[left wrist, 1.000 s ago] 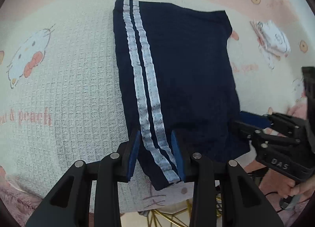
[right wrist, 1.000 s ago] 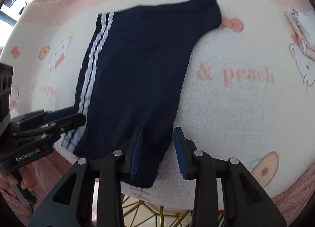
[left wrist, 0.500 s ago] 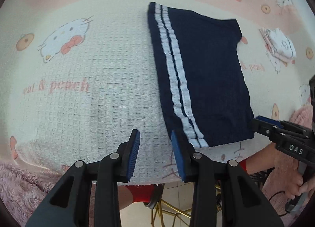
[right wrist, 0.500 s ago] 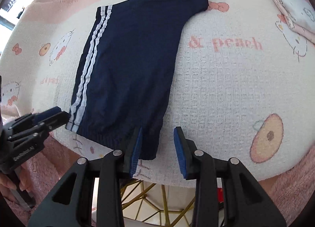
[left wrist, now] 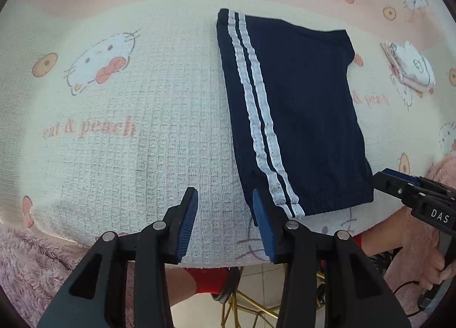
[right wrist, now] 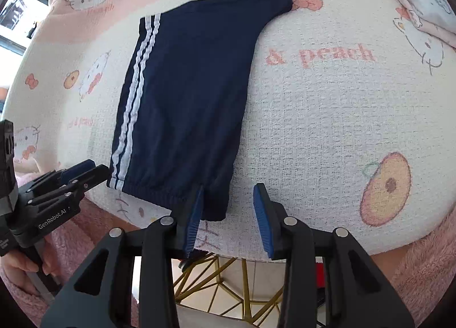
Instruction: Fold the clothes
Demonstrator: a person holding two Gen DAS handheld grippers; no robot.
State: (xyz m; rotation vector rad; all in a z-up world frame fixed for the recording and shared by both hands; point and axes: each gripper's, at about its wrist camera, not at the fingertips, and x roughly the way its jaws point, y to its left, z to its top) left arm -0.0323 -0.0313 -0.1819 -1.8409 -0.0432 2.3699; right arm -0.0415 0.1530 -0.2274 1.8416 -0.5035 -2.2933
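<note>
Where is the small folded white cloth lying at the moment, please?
The folded white cloth lies at the far right of the blanket in both wrist views, well beyond the navy shorts and apart from them.

Home setting; cartoon-cat blanket (left wrist: 148, 140) over table, gold-legged stool (right wrist: 228, 279), tiled floor (left wrist: 250, 276)

Pink lettering is woven into the white towel (left wrist: 119, 157) that covers the counter. In the left wrist view it reads "cat & peach" (left wrist: 89, 130) to the left of the navy shorts, though the first word is soft and hard to be sure of. In the right wrist view the same print shows as "& peach" (right wrist: 320, 56). The right tool (left wrist: 414, 194) carries the white letters "DAS" (left wrist: 440, 215) on its black body. The left tool (right wrist: 69, 178) is marked "GenRobot.AI" (right wrist: 52, 219) in white.
</note>
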